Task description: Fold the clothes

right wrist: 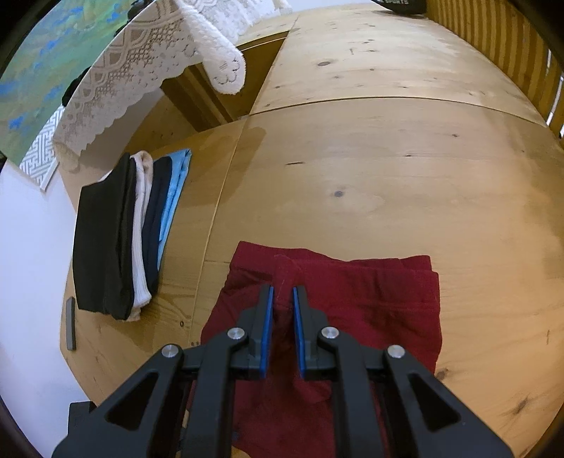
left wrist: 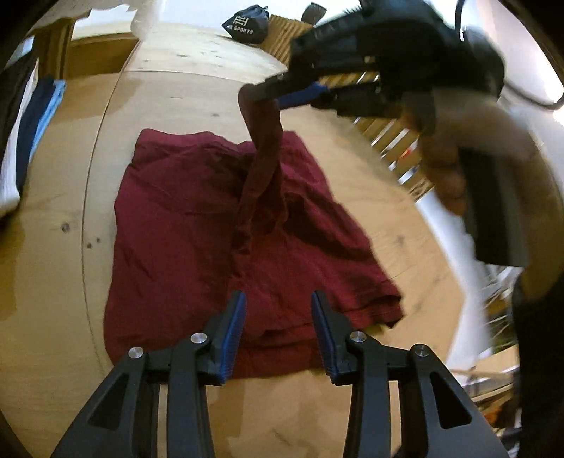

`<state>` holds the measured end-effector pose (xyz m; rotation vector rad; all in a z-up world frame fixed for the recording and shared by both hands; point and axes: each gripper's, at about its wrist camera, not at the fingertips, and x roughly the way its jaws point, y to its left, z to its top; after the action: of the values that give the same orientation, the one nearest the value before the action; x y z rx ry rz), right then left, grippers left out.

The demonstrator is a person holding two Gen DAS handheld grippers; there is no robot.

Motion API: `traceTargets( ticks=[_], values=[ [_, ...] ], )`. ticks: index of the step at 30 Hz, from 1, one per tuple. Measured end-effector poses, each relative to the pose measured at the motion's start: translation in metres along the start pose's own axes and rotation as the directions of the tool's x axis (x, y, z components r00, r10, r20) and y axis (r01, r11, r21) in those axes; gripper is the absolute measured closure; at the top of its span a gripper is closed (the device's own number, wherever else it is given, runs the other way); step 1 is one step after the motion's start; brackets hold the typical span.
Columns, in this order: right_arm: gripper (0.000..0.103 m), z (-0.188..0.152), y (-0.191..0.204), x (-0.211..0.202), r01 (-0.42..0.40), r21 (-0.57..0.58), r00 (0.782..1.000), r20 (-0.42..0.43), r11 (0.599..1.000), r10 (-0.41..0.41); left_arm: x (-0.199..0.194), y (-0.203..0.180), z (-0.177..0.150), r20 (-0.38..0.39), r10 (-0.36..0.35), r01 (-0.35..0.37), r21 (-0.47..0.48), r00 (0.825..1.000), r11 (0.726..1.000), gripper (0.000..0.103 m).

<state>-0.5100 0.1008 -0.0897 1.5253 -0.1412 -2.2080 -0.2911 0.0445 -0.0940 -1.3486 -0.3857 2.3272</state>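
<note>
**Lifting a strip of maroon cloth off the table**

Lying mostly flat on the wooden table (left wrist: 63, 197): maroon garment (left wrist: 183, 225), soft, thin, creased, hem doubled along its near edge. Light and limp by the look of it; likely to sag and twist wherever unsupported, as the raised strip already shows. Best taken at a hem or corner, where the doubled layers give the pads something to bite, with two holds spaced apart to keep an edge straight. Not slippery, not fragile, but prone to bunching if dragged.

Pinching a twisted rope of that cloth, raised well above the rest: right gripper (right wrist: 282, 303), blue pads drawn close with maroon fabric between them. Seen blurred from the left wrist view, same grip, cloth hanging down from the tips to the garment's middle.

Hovering low over the near hem, holding nothing: left gripper (left wrist: 278, 310), fingers spread wide.

Off to the left side of the table, well apart: stack of folded clothes (right wrist: 120, 232), black, white, navy and light blue. Farther back, a lace cloth (right wrist: 141, 67) and a black sports bag (left wrist: 248, 24).
</note>
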Motion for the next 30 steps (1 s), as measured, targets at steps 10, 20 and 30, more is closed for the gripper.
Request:
traceTargets(
  ticks=[10, 20, 30],
  values=[
    [0.092, -0.005, 0.005, 0.003, -0.033, -0.020, 0.999, -0.009, 0.999, 0.033, 0.014, -0.017, -0.006, -0.028, 0.102, -0.096, 0.168, 0.994, 0.981, 0.100],
    [0.092, -0.009, -0.001, -0.004, -0.052, -0.021, 0.999, -0.007, 0.998, 0.052, -0.006, -0.017, 0.000, 0.030, 0.190, -0.193, 0.190, 0.981, 0.963, 0.075],
    [0.092, -0.009, 0.001, -0.005, -0.074, -0.034, 0.997, -0.018, 0.997, 0.074, 0.017, -0.021, 0.002, -0.003, 0.242, -0.235, 0.232, 0.970, 0.944, 0.053]
  ],
)
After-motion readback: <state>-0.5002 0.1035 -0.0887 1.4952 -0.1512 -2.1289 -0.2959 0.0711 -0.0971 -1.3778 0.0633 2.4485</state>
